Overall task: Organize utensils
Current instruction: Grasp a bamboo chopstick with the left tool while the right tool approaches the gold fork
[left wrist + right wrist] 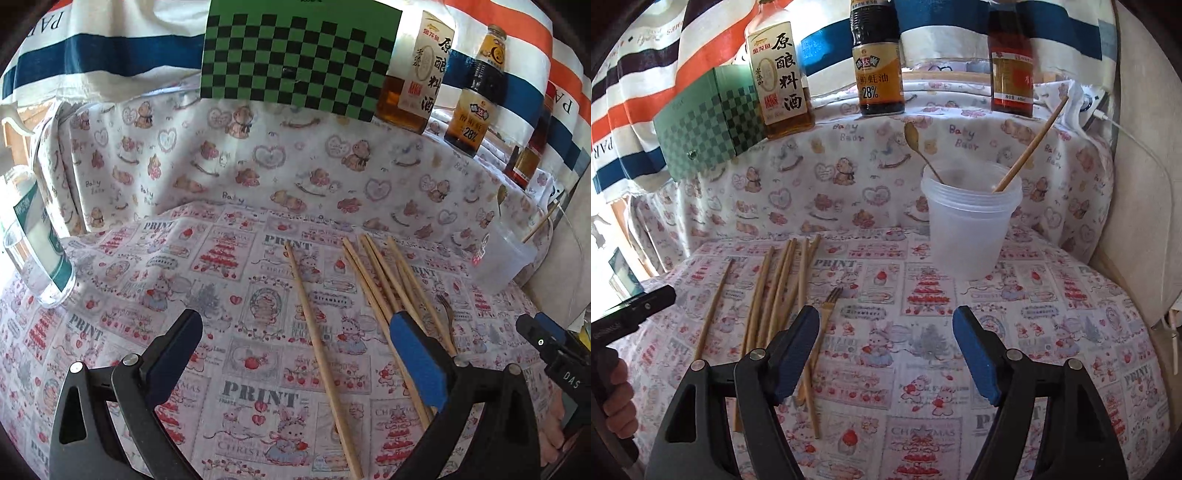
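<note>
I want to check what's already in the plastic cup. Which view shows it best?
The right wrist view: the plastic cup stands whole, a spoon and chopstick inside. The left wrist view shows it small and distorted at the right edge.

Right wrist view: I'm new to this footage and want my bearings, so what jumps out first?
A loose bundle of wooden chopsticks lies on the printed tablecloth, left of centre, with a fork beside it. Behind, right of centre, a translucent plastic cup already holds a spoon and one chopstick. Three sauce bottles line the ledge behind.
</note>
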The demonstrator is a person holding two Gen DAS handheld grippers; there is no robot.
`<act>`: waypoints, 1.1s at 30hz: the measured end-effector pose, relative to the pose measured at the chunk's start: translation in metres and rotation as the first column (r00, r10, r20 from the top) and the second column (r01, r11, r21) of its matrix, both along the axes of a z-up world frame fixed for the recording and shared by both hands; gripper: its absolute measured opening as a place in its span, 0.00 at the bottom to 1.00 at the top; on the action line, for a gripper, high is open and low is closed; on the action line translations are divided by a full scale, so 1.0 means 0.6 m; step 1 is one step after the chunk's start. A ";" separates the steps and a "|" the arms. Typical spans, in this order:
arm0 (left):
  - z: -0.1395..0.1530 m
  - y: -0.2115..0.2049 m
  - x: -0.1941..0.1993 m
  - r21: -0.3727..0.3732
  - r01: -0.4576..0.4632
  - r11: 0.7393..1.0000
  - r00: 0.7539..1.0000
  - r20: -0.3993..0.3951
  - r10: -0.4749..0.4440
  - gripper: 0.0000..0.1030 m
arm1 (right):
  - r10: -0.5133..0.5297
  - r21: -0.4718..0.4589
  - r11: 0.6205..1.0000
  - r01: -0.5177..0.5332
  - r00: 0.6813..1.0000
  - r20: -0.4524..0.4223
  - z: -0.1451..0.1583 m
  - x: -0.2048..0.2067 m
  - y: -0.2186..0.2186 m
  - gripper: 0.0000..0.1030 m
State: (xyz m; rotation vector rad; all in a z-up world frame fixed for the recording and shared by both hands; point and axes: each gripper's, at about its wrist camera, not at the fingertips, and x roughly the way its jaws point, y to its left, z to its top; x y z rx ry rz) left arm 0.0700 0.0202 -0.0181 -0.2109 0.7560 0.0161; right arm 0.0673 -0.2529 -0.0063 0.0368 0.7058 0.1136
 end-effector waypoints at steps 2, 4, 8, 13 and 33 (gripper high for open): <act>-0.004 -0.002 0.002 0.001 0.006 1.000 1.000 -0.010 -0.006 0.98 | 0.035 -0.009 0.999 -0.035 0.999 -0.013 -0.005 0.001 0.007 0.74; -0.007 -0.003 0.006 0.011 0.008 1.000 1.000 -0.026 -0.007 0.98 | 0.062 0.008 0.998 -0.062 0.997 -0.040 -0.012 0.003 0.013 0.74; -0.020 -0.003 0.017 0.018 0.004 1.000 0.996 -0.093 -0.002 0.98 | 0.120 -0.065 0.990 -0.124 0.991 -0.066 -0.027 -0.004 0.043 0.74; -0.038 -0.001 0.029 0.033 -0.014 0.999 0.988 -0.150 0.019 0.98 | 0.180 -0.108 0.975 -0.192 0.977 -0.117 -0.050 -0.009 0.075 0.65; -0.054 -0.027 0.043 -0.098 0.146 0.984 0.964 -0.210 -0.164 0.62 | 0.268 -0.124 0.947 -0.295 0.943 -0.195 -0.077 -0.011 0.109 0.27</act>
